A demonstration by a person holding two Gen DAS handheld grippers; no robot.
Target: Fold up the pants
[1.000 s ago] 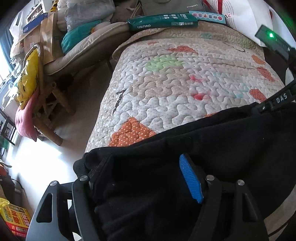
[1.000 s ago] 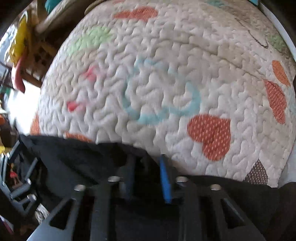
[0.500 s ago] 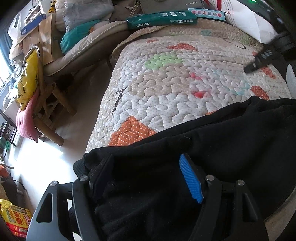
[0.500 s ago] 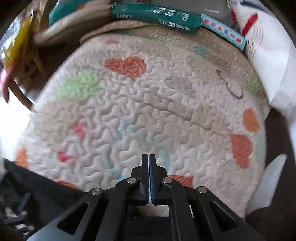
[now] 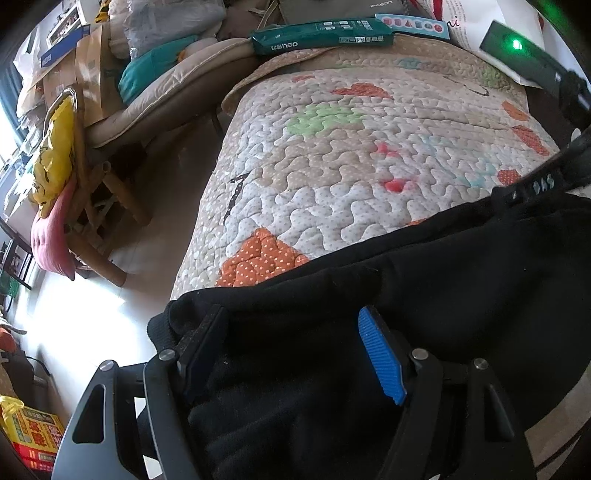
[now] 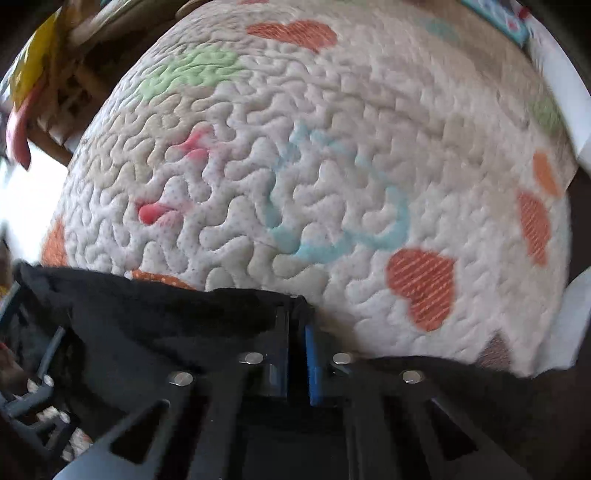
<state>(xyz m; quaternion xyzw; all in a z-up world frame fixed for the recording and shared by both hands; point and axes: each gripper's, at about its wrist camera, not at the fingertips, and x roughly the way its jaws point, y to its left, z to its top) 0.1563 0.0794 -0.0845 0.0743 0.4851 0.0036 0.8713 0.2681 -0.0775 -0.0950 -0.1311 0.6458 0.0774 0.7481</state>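
Black pants (image 5: 424, 295) spread across the near end of a bed, over a quilted bedspread (image 5: 369, 155) patterned with orange hearts, green patches and pale blue lettering. Bunched fabric heaped between the fingers of the left tongs (image 5: 291, 354), spread wide with a blue-ribbed pad (image 5: 380, 358) on the right finger and a dark pad on the left; cloth lying between them, not pinched. Right tongs (image 6: 297, 347) drawn narrow, almost together, nipping the upper edge of the pants (image 6: 177, 317) where the cloth meets the bedspread (image 6: 332, 147); blur over that view. Same right tongs (image 5: 539, 184) visible from the left wrist as a dark bar at the far right edge of the pants, with a green light (image 5: 516, 45) glowing on the black unit above. Green Deli paper pack (image 5: 321, 35) lying at the far end of the bed, a colourful flat box (image 5: 412, 25) just beside it. Left of the bed, a cushioned wooden chair (image 5: 110, 155) carrying a teal cushion (image 5: 151, 74), a yellow bag (image 5: 51, 158) hung on its frame.
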